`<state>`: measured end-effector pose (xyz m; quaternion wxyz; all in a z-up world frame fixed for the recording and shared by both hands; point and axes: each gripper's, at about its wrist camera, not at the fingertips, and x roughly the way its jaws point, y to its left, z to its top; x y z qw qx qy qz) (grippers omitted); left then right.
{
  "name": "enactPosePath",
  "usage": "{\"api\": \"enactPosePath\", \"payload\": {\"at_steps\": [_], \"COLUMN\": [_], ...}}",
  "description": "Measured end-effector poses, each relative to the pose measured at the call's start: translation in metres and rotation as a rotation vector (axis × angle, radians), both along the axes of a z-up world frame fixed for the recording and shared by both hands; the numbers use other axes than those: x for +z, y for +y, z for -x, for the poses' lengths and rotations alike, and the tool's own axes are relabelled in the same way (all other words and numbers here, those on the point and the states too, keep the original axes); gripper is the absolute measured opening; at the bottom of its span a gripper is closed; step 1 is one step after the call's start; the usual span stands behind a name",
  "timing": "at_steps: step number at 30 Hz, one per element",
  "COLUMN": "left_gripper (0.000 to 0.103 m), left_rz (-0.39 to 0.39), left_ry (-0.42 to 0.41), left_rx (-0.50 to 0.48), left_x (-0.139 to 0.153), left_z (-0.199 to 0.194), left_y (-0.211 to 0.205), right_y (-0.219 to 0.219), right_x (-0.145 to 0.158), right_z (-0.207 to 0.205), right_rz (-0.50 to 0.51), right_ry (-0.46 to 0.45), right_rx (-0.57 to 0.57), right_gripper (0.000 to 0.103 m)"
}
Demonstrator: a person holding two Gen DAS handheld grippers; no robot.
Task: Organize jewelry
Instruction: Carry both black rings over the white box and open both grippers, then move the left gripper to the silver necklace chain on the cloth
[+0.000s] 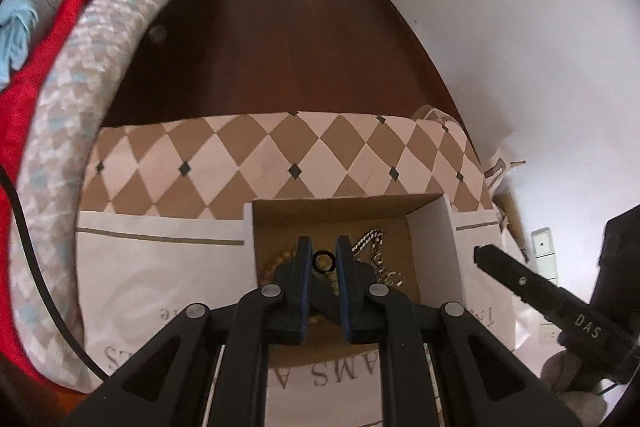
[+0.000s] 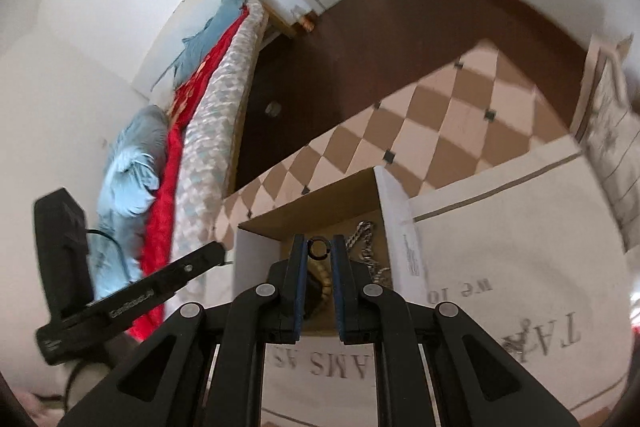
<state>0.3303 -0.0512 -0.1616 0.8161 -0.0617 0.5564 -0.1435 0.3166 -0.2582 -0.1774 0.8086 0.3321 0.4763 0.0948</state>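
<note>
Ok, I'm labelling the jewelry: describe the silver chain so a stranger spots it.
Find the open cardboard box on the white printed cover. Inside, the silver chain lies heaped near the right wall. Unlike the tan bead bracelet beside it, it is shiny metal links.

A box (image 1: 430,227) stands open on a cloth (image 1: 160,267), with a chain (image 1: 378,251) and beads (image 1: 280,259) inside (chain right of beads); a bed (image 1: 80,107) lies left, floor (image 1: 280,47) behind.
</note>
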Motion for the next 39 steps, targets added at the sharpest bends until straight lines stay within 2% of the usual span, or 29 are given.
{"api": "enactPosePath", "payload": {"at_steps": [4, 9, 11, 13, 15, 17, 19, 20, 21, 22, 23, 24, 25, 26, 28, 31, 39], "left_gripper": [0.009, 0.01, 0.012, 0.026, 0.076, 0.083, 0.086, 0.096, 0.103, 0.103, 0.103, 0.103, 0.103, 0.103, 0.103, 0.103, 0.103], "left_rz": [0.05, 0.095, 0.087, 0.072, 0.061, 0.032, -0.044, -0.076, -0.124, -0.178, -0.214, -0.266, -0.296, -0.332, -0.383, -0.408, -0.394], "left_ry": [0.047, 0.129, 0.13, 0.125, 0.106, 0.068, 0.024, 0.008, -0.019, -0.048, -0.066, -0.089, -0.101, -0.115, -0.148, -0.178, -0.25], "left_rx": [0.005, 0.011, 0.012, 0.025, 0.038, 0.068, 0.113, 0.125, 0.141, 0.16, 0.167, 0.172, 0.175, 0.175, 0.177, 0.176, 0.191], "left_x": [-0.003, -0.008, -0.006, -0.003, 0.003, 0.01, 0.016, 0.016, 0.018, 0.019, 0.019, 0.017, 0.016, 0.015, 0.013, 0.014, 0.04], "left_z": [-0.013, -0.021, -0.022, -0.023, -0.024, -0.022, -0.017, -0.014, -0.009, -0.003, 0.001, 0.008, 0.013, 0.018, 0.031, 0.047, 0.079], "left_y": [0.0, 0.001, 0.0, 0.002, 0.007, 0.015, 0.025, 0.028, 0.033, 0.037, 0.039, 0.04, 0.042, 0.043, 0.043, 0.042, 0.048], "right_y": [-0.002, -0.002, -0.001, 0.001, 0.003, 0.004, 0.006, 0.009, 0.013, 0.017, 0.021, 0.029, 0.034, 0.039, 0.042, 0.051, 0.071], "right_x": [-0.008, -0.022, -0.02, -0.016, -0.011, -0.008, 0.004, 0.008, 0.01, 0.012, 0.012, 0.012, 0.012, 0.011, 0.008, 0.007, 0.021], "right_z": [-0.005, -0.014, -0.014, -0.012, -0.011, -0.01, -0.005, -0.003, -0.002, -0.001, 0.001, 0.003, 0.005, 0.008, 0.015, 0.022, 0.047], "right_rz": [-0.058, -0.12, -0.104, -0.084, -0.039, -0.005, 0.14, 0.21, 0.283, 0.365, 0.44, 0.517, 0.57, 0.624, 0.67, 0.707, 0.701], "right_ry": [0.018, 0.091, 0.099, 0.09, 0.094, 0.091, 0.093, 0.095, 0.105, 0.119, 0.128, 0.133, 0.137, 0.141, 0.152, 0.149, 0.109], "right_rx": [0.007, 0.021, 0.019, 0.024, 0.025, 0.024, 0.008, 0.009, 0.009, 0.01, 0.02, 0.031, 0.039, 0.049, 0.058, 0.071, 0.089], "right_gripper": [0.012, 0.013, 0.02, 0.038, 0.048, 0.048, 0.049, 0.051, 0.061, 0.077, 0.086, 0.099, 0.102, 0.102, 0.102, 0.103, 0.103]}}
